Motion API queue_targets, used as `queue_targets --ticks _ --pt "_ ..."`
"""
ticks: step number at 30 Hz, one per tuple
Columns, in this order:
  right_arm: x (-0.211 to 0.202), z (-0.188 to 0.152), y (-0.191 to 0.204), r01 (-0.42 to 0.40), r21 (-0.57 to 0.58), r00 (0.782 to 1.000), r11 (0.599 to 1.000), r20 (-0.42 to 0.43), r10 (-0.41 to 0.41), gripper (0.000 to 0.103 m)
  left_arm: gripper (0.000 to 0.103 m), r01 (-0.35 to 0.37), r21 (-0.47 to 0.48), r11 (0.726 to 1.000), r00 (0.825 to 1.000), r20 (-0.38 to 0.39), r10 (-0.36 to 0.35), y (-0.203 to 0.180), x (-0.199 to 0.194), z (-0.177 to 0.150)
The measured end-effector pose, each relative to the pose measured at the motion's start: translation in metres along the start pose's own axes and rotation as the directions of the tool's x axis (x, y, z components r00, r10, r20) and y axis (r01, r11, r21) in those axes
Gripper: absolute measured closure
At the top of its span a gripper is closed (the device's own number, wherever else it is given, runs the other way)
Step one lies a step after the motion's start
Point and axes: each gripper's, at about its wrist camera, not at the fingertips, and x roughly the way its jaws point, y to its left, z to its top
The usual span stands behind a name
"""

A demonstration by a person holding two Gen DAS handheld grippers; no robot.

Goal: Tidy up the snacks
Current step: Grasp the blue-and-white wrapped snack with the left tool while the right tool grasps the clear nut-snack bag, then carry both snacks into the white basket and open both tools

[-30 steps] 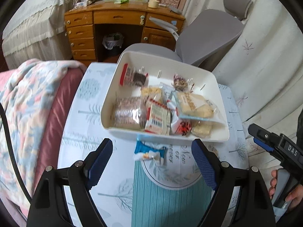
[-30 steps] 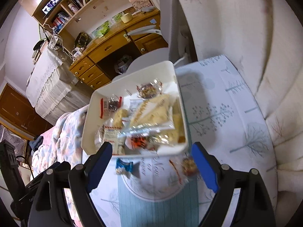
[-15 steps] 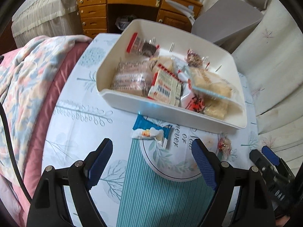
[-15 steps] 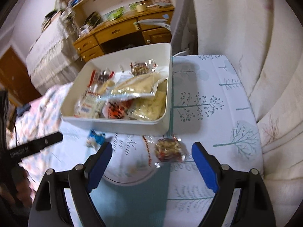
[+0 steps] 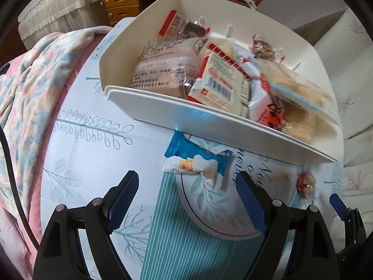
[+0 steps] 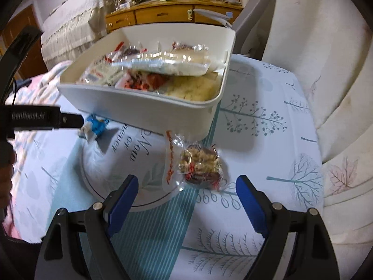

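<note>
A white bin [image 5: 209,121] [image 6: 139,107] full of several wrapped snacks stands on the patterned tablecloth. A blue and white snack packet [image 5: 198,161] [image 6: 95,126] lies on the cloth just in front of the bin. My left gripper [image 5: 186,193] is open, low over the cloth, the packet just beyond its fingertips. A clear-wrapped nut cookie [image 6: 200,165] [image 5: 305,184] lies to the right of it. My right gripper [image 6: 186,196] is open, the cookie just ahead between its fingers.
A floral blanket [image 5: 30,88] lies off the table's left edge. A grey chair [image 6: 251,21] and a wooden desk [image 6: 172,14] stand behind the bin. White cushions [image 6: 326,70] line the right side.
Both grippers have come down and forward toward the table. The blue packet and the cookie now sit much closer to the left and right fingertips. Both stay open.
</note>
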Motion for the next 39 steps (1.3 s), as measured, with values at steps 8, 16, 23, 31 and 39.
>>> queue_targets --ticks 8,16,23,31,39 --pt "0.023 -0.002 -0.003 0.032 -0.031 0.999 0.999 -0.001 -0.032 0.021 0.019 -0.033 0.016 0.999 0.999 -0.021 0.034 0.001 0.027 0.005" --pt "0.039 -0.001 -0.007 0.03 -0.046 0.999 0.998 -0.026 -0.032 0.042 0.019 -0.039 0.046 0.998 0.999 -0.011 0.039 -0.003 0.038 0.01" --pt "0.038 -0.002 -0.004 0.038 -0.093 0.999 0.995 -0.013 -0.039 0.05 0.032 -0.017 0.069 0.997 1.0 -0.016 0.019 -0.007 0.044 0.012" --pt "0.034 -0.004 0.003 -0.004 -0.132 0.999 0.991 -0.033 0.0 0.057 0.058 0.007 0.063 0.998 0.999 -0.051 -0.004 -0.016 0.05 0.004" --pt "0.019 -0.012 0.037 -0.092 -0.198 0.995 0.976 -0.054 0.083 0.059 0.063 0.038 0.053 0.998 0.996 -0.088 -0.034 -0.01 0.04 -0.025"
